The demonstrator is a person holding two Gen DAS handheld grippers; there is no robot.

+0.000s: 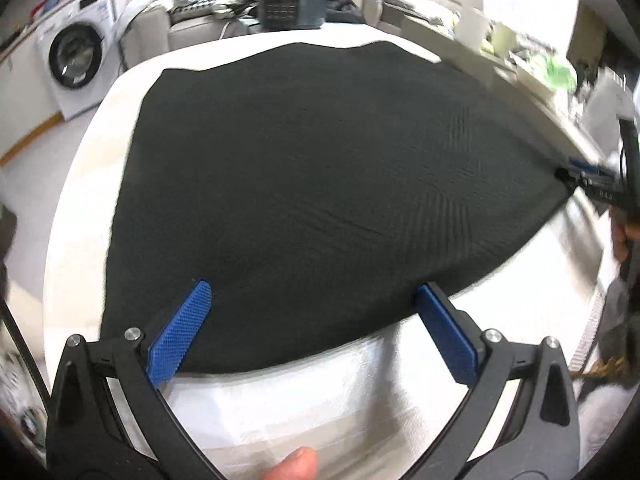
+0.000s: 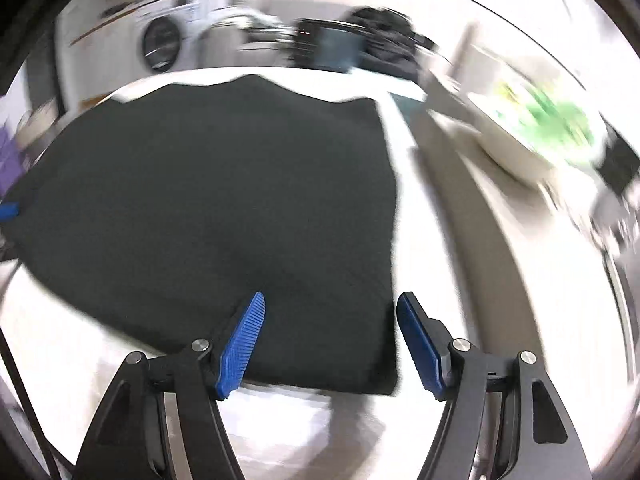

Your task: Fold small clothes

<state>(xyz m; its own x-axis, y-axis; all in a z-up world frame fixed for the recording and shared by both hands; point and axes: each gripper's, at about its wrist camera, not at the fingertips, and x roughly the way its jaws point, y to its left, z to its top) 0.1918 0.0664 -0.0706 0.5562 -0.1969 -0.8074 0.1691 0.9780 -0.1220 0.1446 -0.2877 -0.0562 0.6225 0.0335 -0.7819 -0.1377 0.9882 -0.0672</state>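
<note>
A black garment (image 1: 320,184) lies spread flat on a white table (image 1: 300,392). In the left wrist view my left gripper (image 1: 312,288) stands open over the garment's near edge, its blue pads (image 1: 184,332) wide apart and nothing pinched between them. My right gripper (image 1: 576,174) shows at the garment's far right corner. In the right wrist view the garment (image 2: 208,200) fills the left half, and my right gripper (image 2: 331,298) is open above its near right corner, pads apart. A blue pad of the left gripper (image 2: 8,210) peeks in at the left edge.
A washing machine (image 1: 76,60) stands at the back left. A black device with red lights (image 1: 280,4) and a pile of dark clothes sit beyond the table's far edge. To the right, a counter holds a white bowl with green contents (image 2: 540,132). A thumb (image 1: 292,464) shows at the bottom.
</note>
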